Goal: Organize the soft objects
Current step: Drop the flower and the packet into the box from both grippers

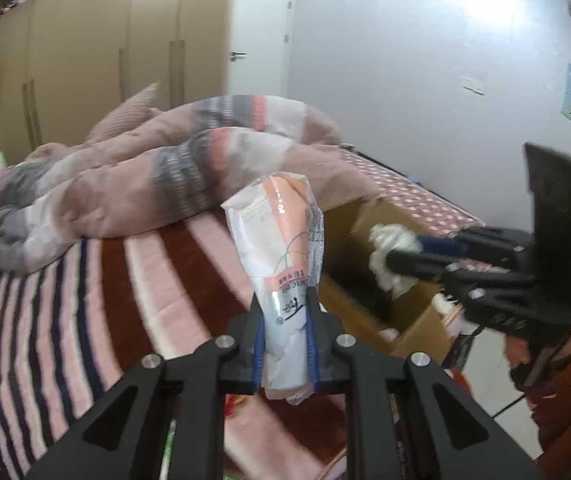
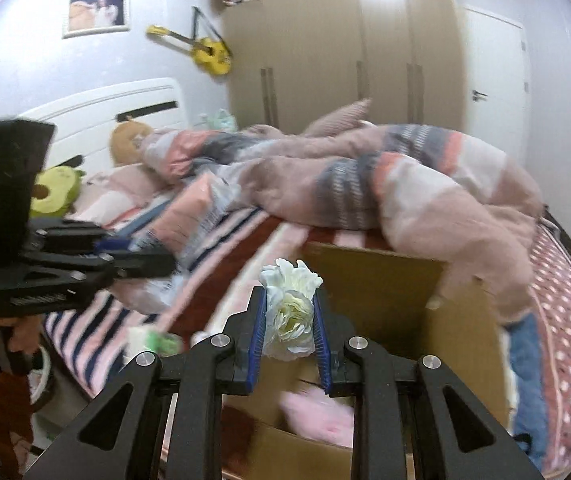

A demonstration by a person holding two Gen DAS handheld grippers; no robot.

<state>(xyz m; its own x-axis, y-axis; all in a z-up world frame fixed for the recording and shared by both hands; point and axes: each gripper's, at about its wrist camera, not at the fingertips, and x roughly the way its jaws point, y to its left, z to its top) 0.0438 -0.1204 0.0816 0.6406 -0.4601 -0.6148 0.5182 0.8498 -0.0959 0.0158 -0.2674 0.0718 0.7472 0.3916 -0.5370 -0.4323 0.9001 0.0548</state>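
Note:
My left gripper (image 1: pixel 284 300) is shut on a soft pink-and-white plastic pack (image 1: pixel 281 240) and holds it upright above the striped bed. My right gripper (image 2: pixel 288 296) is shut on a white fabric flower (image 2: pixel 290 312) and holds it over the open cardboard box (image 2: pixel 385 280). In the left wrist view the right gripper (image 1: pixel 395 252) with the white flower (image 1: pixel 389 240) hangs over the same box (image 1: pixel 417 316). In the right wrist view the left gripper (image 2: pixel 165 260) holds the pack (image 2: pixel 189 216) at the left. A pink soft item (image 2: pixel 317 412) lies inside the box.
A rumpled pink-and-grey duvet (image 1: pixel 145 176) is piled across the bed. Plush toys (image 2: pixel 57 192) lie by the white headboard (image 2: pixel 105 108). A wardrobe (image 2: pixel 345 52), a door (image 1: pixel 261 36) and a yellow ukulele (image 2: pixel 205 54) stand behind. A polka-dot sheet (image 2: pixel 565 320) lies to the right of the box.

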